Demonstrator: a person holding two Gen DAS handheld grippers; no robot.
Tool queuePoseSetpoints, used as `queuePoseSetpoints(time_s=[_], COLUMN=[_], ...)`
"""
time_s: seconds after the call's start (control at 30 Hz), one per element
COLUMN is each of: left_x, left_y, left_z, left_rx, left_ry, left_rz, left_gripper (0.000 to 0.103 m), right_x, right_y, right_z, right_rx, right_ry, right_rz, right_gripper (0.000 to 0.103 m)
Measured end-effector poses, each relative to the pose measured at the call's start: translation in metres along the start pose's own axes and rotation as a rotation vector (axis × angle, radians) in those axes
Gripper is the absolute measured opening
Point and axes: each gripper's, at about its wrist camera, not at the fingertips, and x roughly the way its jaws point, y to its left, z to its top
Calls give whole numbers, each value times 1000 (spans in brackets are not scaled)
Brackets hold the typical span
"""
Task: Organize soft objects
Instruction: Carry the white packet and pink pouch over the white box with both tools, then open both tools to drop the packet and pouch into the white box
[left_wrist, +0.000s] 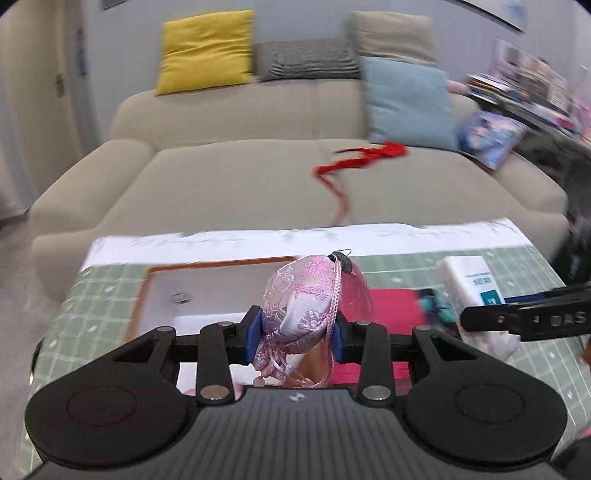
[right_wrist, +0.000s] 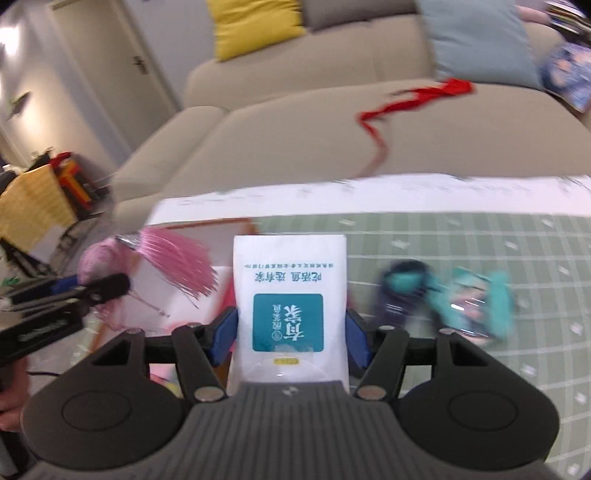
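My left gripper (left_wrist: 297, 334) is shut on a pink brocade sachet (left_wrist: 301, 312) with a braided cord and a pink tassel, held above the table. In the right wrist view the sachet (right_wrist: 98, 264) and its tassel (right_wrist: 177, 264) show at the left, with the left gripper's fingers (right_wrist: 107, 286) beside them. My right gripper (right_wrist: 290, 332) is shut on a white tissue pack (right_wrist: 290, 299) with a teal label. The pack (left_wrist: 476, 295) and the right gripper's finger (left_wrist: 524, 317) show at the right of the left wrist view. A teal plush toy (right_wrist: 476, 301) lies on the green mat (right_wrist: 480, 236).
A white tray with a wooden rim (left_wrist: 162, 291) sits on the table at the left. A red cloth (left_wrist: 391, 306) lies under the sachet. Beyond the table is a beige sofa (left_wrist: 240, 177) with cushions and a red ribbon (left_wrist: 362, 158). Shelves of books (left_wrist: 524, 85) stand at the right.
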Motion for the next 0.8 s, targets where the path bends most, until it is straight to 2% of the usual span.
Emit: queuePoseSetpoints(time_s=[0.13, 0.23, 0.33, 0.4, 0.43, 0.5, 0.6, 0.8], left_x=[0, 7, 22, 33, 37, 52, 70, 86], left_y=[44, 74, 98, 104, 106, 113, 120, 121], left_z=[-6, -12, -23, -30, -32, -36, -39, -42], left_rx=[-73, -153, -196, -166, -150, -162, -208, -179], left_ry=[5, 23, 41, 39, 30, 43, 80, 95], left_rz=[26, 16, 35, 100, 105, 70, 58, 81], left_gripper=[42, 42, 42, 42, 42, 42, 41, 41], right_x=[30, 60, 94, 119, 133, 158, 179, 206], right_y=[58, 94, 117, 130, 136, 141, 151, 157], right_z=[6, 4, 0, -4, -6, -10, -22, -27], right_rx=[-70, -112, -135, -150, -160, -180, -223, -244], right_ry=[38, 87, 134, 156, 171, 190, 184, 205], right_rz=[81, 95, 70, 40, 12, -50, -144, -186], right_gripper=[62, 62, 62, 62, 62, 62, 62, 62])
